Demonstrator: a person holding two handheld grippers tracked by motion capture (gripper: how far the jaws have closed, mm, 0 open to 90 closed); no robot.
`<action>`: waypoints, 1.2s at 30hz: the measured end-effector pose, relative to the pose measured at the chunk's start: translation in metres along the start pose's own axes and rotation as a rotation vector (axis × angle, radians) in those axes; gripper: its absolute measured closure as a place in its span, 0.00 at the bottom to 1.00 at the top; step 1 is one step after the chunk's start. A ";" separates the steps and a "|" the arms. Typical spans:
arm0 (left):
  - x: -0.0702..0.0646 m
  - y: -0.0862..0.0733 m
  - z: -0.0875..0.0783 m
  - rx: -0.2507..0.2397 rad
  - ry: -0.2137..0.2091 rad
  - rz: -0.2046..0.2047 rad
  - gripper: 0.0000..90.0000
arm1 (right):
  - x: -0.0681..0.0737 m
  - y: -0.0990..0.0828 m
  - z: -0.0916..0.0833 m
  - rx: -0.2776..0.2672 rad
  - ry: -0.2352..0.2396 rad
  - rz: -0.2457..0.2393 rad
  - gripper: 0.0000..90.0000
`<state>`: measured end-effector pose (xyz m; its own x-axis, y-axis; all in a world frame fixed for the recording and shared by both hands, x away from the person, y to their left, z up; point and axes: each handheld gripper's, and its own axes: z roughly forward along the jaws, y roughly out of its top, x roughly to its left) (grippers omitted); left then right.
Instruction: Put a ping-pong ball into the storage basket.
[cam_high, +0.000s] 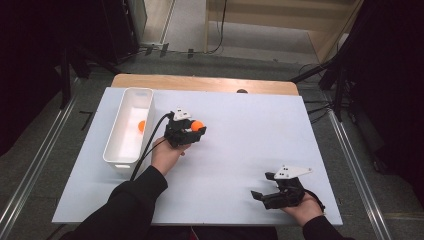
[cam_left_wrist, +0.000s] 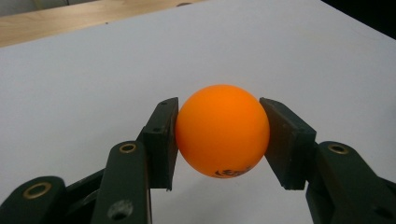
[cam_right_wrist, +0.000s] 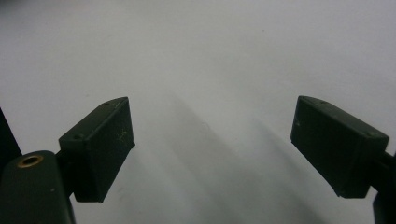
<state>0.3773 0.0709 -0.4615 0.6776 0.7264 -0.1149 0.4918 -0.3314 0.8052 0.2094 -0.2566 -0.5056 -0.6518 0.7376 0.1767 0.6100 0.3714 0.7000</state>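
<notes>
**Orange ball pinched in the left gripper**

Nearest the person, the right gripper (cam_high: 278, 194) rests low over the white table (cam_high: 240, 145), jaws spread wide with nothing between them. Farther on, the left gripper (cam_high: 192, 131) clamps an orange ping-pong ball (cam_left_wrist: 222, 130). Just beyond, a white bin (cam_high: 128, 127) contains a second orange ball (cam_high: 141, 126).

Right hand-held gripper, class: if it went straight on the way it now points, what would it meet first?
The right hand-held gripper points left, low over the white table, jaws open. Its path looks free across the bare surface; the person's left sleeve might be first, though depth is unclear.
</notes>
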 end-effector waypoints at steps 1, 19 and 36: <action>-0.001 0.001 -0.001 -0.001 0.002 0.012 0.56 | 0.000 0.000 0.000 0.000 0.000 0.001 0.13; -0.008 0.019 -0.015 0.036 -0.078 0.003 0.56 | 0.000 0.000 0.000 -0.010 0.001 -0.007 0.13; -0.005 0.029 -0.029 0.056 -0.094 0.031 0.56 | 0.001 0.000 -0.001 -0.002 0.000 -0.003 0.13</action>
<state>0.3724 0.0756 -0.4210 0.7401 0.6565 -0.1461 0.4974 -0.3881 0.7759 0.2082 -0.2566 -0.5050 -0.6534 0.7367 0.1743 0.6071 0.3723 0.7021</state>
